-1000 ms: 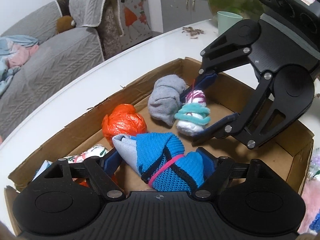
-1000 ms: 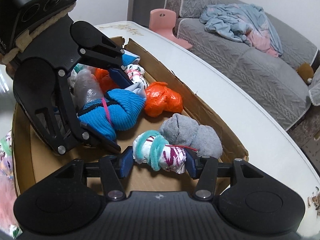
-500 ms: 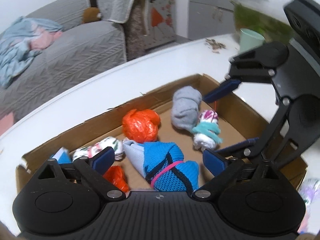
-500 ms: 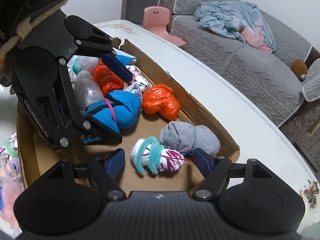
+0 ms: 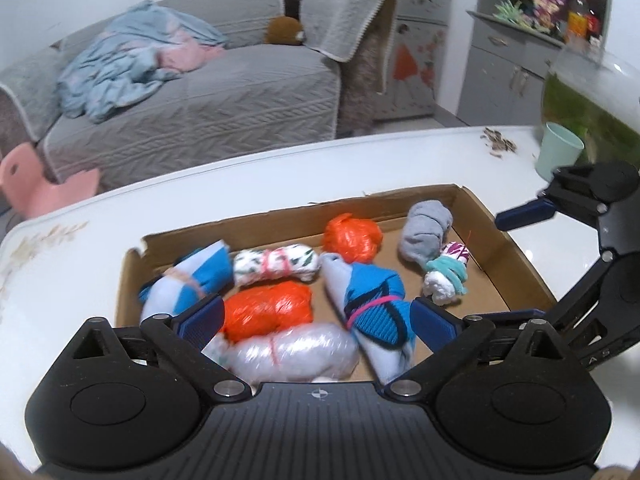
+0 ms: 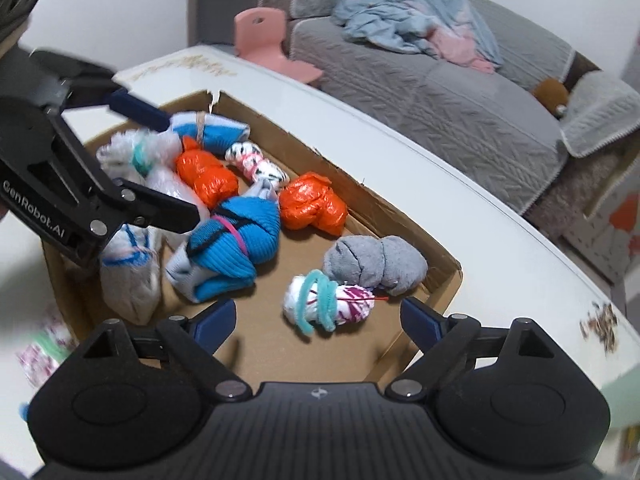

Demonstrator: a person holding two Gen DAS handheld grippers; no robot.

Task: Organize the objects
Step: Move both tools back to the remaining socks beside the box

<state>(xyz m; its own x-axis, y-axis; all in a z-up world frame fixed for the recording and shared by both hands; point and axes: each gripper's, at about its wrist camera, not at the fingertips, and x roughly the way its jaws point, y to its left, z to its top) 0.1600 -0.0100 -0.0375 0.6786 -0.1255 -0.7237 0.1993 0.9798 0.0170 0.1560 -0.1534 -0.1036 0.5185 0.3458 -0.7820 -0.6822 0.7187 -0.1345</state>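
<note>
A shallow cardboard box [image 5: 516, 256] [image 6: 416, 240] on the white table holds several rolled bundles. The blue sock bundle [image 5: 372, 300] [image 6: 236, 240] lies in the middle. The white bundle with a teal tie [image 5: 446, 276] [image 6: 328, 300] lies next to a grey sock roll [image 5: 426, 232] [image 6: 376, 264]. Two orange bundles [image 5: 352, 238] [image 6: 312, 208] lie further in. My left gripper [image 5: 316, 320] is open and empty, raised above the box's near side. My right gripper [image 6: 316, 322] is open and empty above the box's right end; it shows in the left wrist view [image 5: 524, 264].
A teal cup [image 5: 558, 156] and a glass fish bowl [image 5: 592, 96] stand at the table's far right. Loose bundles [image 6: 40, 356] lie outside the box on the left. A grey sofa [image 5: 192, 108] and a pink stool [image 6: 272, 44] stand beyond the table.
Both grippers opened, let go of the blue bundle and the teal-tied bundle, then lifted up and back from the box. Both bundles now rest in the box.
</note>
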